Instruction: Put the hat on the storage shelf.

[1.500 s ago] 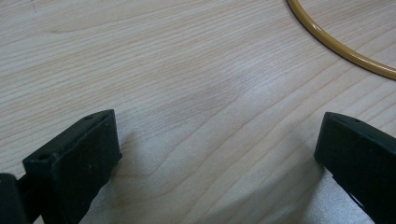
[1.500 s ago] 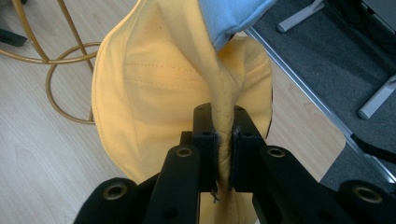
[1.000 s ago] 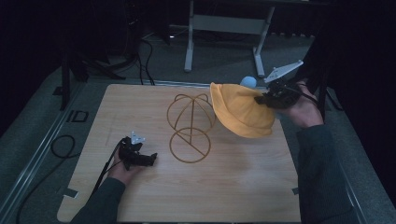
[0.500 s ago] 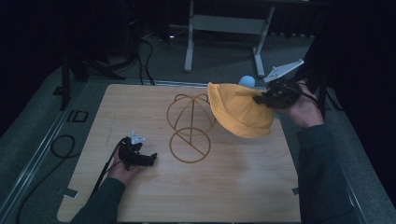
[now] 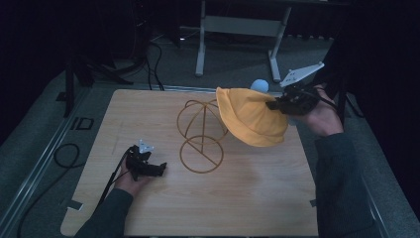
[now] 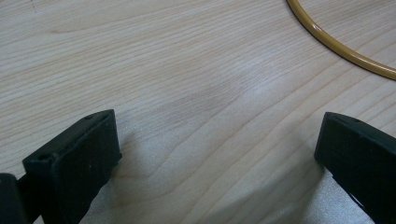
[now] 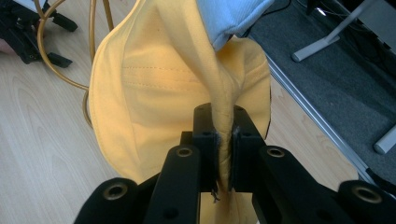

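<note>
So the right hand-held gripper (image 5: 271, 104) was clamped down on the yellow hat (image 5: 250, 116), with a fold of the brim squeezed tight between its two black jaws. You could see that really clearly in the right gripper view, where the fabric (image 7: 187, 84) bunched up and ran straight down into the pinch. The hat was up in the air over the right side of the counter (image 5: 247, 198), hanging tilted from that grip, crown side facing up and toward the left in the high view. Its left edge sat right next to the top of the gold wire stand (image 5: 200, 134), looking like it overlapped the wire dome there, though I couldn't tell if they were actually touching. There was also a pale blue bit (image 5: 259, 85) poking out just above the hat near the gripper, and it showed as light blue cloth (image 7: 233, 18) at the top of the right gripper view.

The left hand-held gripper (image 5: 153, 169) was lying low on the counter at the lower left of the stand, jaws spread wide with nothing but bare wood between them. A curve of the stand's base ring (image 6: 341, 46) showed in the corner of the left gripper view, well clear of the jaws.
</note>
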